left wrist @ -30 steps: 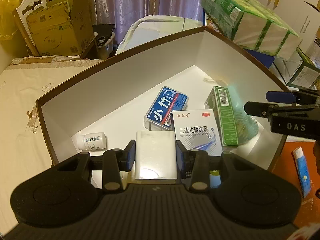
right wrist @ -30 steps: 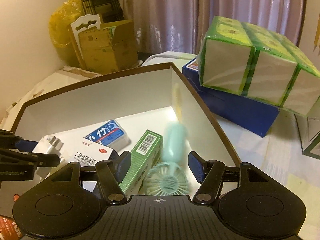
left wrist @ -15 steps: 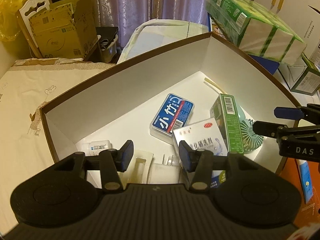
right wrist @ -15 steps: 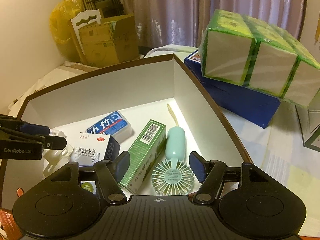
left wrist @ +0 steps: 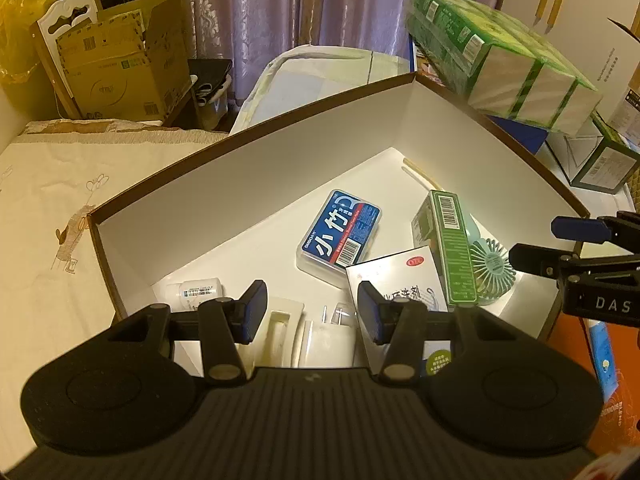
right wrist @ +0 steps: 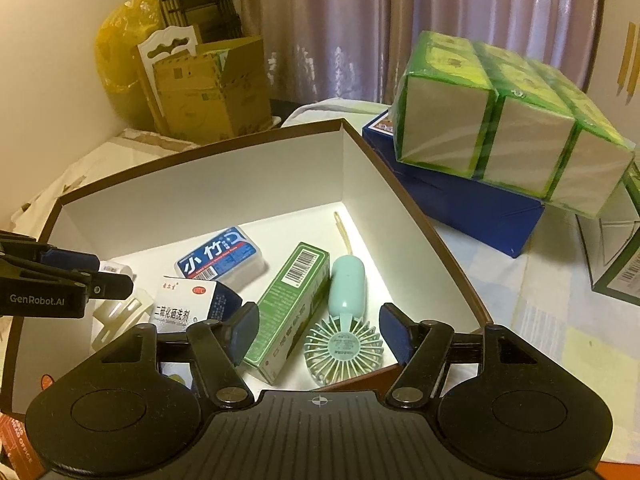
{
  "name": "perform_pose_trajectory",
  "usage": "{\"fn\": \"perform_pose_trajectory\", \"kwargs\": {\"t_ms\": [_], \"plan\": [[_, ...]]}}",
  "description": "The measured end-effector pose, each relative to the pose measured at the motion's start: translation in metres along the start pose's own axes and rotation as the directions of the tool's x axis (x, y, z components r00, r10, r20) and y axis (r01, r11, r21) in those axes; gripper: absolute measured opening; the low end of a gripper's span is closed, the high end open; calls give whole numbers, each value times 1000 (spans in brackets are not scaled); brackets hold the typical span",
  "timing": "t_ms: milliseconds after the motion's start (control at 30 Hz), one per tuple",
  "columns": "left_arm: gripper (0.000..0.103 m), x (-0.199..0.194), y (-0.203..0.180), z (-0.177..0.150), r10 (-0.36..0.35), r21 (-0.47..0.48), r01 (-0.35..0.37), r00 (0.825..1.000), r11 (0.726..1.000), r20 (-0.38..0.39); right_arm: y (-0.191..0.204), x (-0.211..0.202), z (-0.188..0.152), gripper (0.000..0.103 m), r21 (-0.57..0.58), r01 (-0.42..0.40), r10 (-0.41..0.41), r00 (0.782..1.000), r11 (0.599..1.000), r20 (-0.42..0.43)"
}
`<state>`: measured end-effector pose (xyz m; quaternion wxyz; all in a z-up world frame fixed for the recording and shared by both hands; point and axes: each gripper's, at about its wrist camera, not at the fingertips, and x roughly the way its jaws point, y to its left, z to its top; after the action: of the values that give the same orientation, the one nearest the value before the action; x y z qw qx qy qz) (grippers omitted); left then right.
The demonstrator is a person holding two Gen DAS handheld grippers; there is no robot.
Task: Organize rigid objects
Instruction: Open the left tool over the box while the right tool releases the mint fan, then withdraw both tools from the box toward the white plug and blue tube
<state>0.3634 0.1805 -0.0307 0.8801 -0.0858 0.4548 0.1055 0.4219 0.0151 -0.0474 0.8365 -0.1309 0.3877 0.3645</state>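
A brown-rimmed white box (left wrist: 248, 136) holds a blue case (left wrist: 340, 236), a green carton (left wrist: 452, 248), a white medicine box (left wrist: 396, 280), a mint hand fan (left wrist: 490, 266) and a small white bottle (left wrist: 198, 289). My left gripper (left wrist: 311, 292) hangs open over the box's near left part, above a white plug (left wrist: 328, 340) and a white plastic piece (left wrist: 282, 332) that lie loose on the floor. My right gripper (right wrist: 319, 314) is open above the fan (right wrist: 344, 344), which lies flat beside the green carton (right wrist: 292, 304). Nothing is held.
Green tissue packs (right wrist: 500, 136) rest on a blue box (right wrist: 460, 200) right of the white box. A cardboard carton (right wrist: 216, 96) and a yellow bag (right wrist: 120, 48) stand behind. A cream bedspread (left wrist: 40, 200) lies left, an orange item (left wrist: 612, 380) near right.
The left jaws widened and let go of the white plug, which now lies on the box floor. The fan dropped from between the right jaws and now rests flat in the box.
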Motion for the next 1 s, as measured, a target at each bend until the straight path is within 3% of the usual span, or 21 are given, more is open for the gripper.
{"fn": "perform_pose_trajectory", "kwargs": {"t_ms": [600,1000], "plan": [[46,-44,-8,-14,-60,7,59,996,998,67,14,-45,-19,64,50,-2,-2,998,999,69],[46,-97,-52,-55,-55,-26,59,990,998,131,5,-96,-51,64,24,-71,68,992,997,108]]}}
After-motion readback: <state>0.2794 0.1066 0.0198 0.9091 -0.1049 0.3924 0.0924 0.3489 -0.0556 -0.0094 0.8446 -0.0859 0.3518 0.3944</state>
